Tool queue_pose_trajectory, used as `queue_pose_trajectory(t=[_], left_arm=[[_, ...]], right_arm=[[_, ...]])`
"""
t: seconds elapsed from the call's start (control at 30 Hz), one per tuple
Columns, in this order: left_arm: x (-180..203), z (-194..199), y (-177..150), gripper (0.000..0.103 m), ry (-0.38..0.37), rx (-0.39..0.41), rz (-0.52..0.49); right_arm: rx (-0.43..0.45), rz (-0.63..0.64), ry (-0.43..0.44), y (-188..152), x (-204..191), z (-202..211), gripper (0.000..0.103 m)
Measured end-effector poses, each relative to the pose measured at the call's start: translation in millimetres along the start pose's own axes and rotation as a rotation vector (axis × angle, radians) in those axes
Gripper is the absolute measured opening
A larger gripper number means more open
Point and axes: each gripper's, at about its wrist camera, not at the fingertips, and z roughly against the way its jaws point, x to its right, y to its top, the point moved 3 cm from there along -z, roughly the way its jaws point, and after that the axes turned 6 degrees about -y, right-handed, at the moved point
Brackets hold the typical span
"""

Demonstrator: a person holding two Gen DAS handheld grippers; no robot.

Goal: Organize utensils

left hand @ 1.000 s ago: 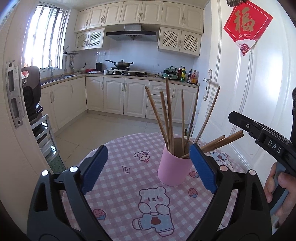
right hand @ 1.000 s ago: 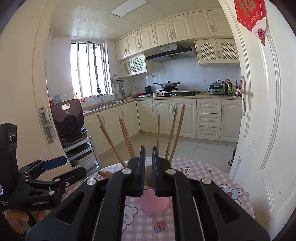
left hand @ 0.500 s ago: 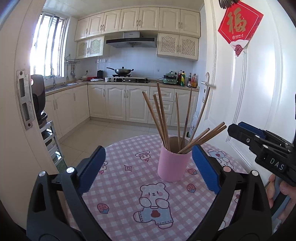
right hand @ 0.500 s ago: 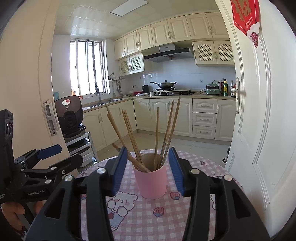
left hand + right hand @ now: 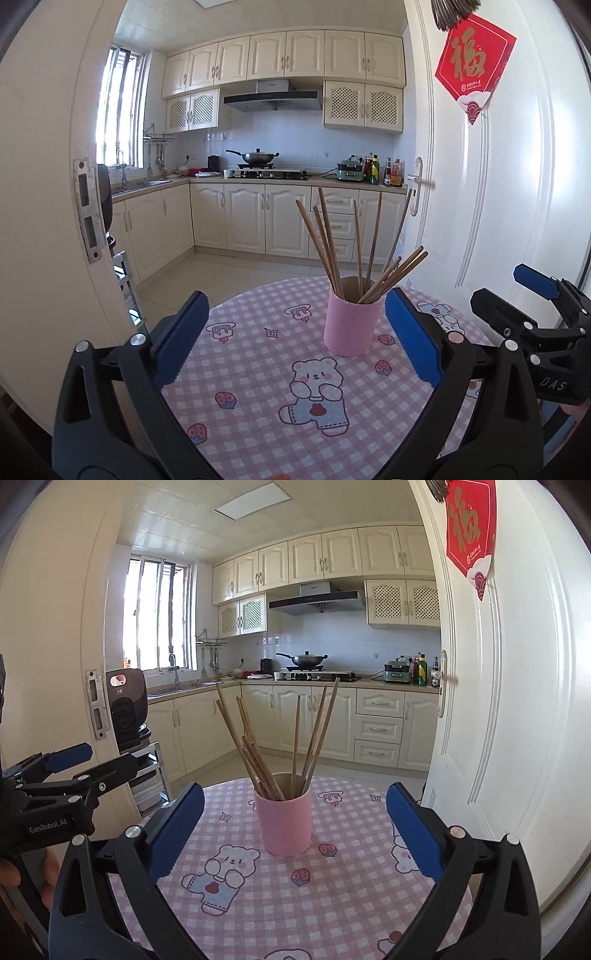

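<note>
A pink cup (image 5: pixel 351 323) stands upright on a round table with a pink checked cloth (image 5: pixel 258 369). Several wooden chopsticks (image 5: pixel 334 251) stand fanned out inside the cup. It also shows in the right wrist view (image 5: pixel 284 821), with the chopsticks (image 5: pixel 258 753) in it. My left gripper (image 5: pixel 295 339) is open and empty, held back from the cup on its near side. My right gripper (image 5: pixel 291 830) is open and empty, also held back from the cup. Each gripper shows at the edge of the other's view.
A white door (image 5: pixel 498 221) with a red paper sign (image 5: pixel 474 62) stands close on the right of the table. A door frame (image 5: pixel 44 221) is on the left. Kitchen cabinets and a stove (image 5: pixel 266 173) lie beyond the table.
My right gripper, shut above the cup a second ago, has opened wide and pulled back. Two more chopsticks now rest in the cup. My left gripper has drawn back a little.
</note>
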Motion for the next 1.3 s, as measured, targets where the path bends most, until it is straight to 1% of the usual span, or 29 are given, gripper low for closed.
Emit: queue_pose_trajectory(t=[0.1, 0.23, 0.33, 0.43, 0.57, 0.67, 0.83, 0.97, 1.17, 1.3], left_arm=[[4, 12, 3, 0.096, 0.002, 0.023, -0.021], [7, 28, 6, 0.097, 0.047, 0.063, -0.069], [5, 37, 8, 0.097, 0.057, 0.082, -0.061], [1, 42, 10, 0.097, 0.050, 0.091, -0.043], [0, 47, 14, 0.097, 0.044, 0.113, -0.032], [0, 48, 17, 0.097, 0.046, 0.118, -0.042], [-2, 47, 19, 0.097, 0.019, 0.128, -0.020], [-2, 45, 19, 0.097, 0.035, 0.138, -0.031], [-3, 43, 19, 0.097, 0.032, 0.148, -0.018], [-2, 44, 20, 0.097, 0.050, 0.161, -0.038]], right_arm=[[0.022, -0.007, -0.019, -2, -6, 11, 0.095], [0.071, -0.039, -0.033, 1, -7, 26, 0.095], [0.083, -0.060, -0.006, 9, -9, 32, 0.095], [0.097, -0.044, 0.017, 15, -16, 35, 0.095], [0.116, -0.013, 0.007, 17, -24, 39, 0.095], [0.134, -0.009, 0.010, 20, -27, 42, 0.095], [0.153, 0.022, -0.009, 21, -32, 42, 0.095], [0.166, 0.034, -0.016, 22, -34, 42, 0.095], [0.168, 0.039, -0.018, 23, -34, 40, 0.095], [0.171, 0.043, -0.024, 22, -36, 39, 0.095]])
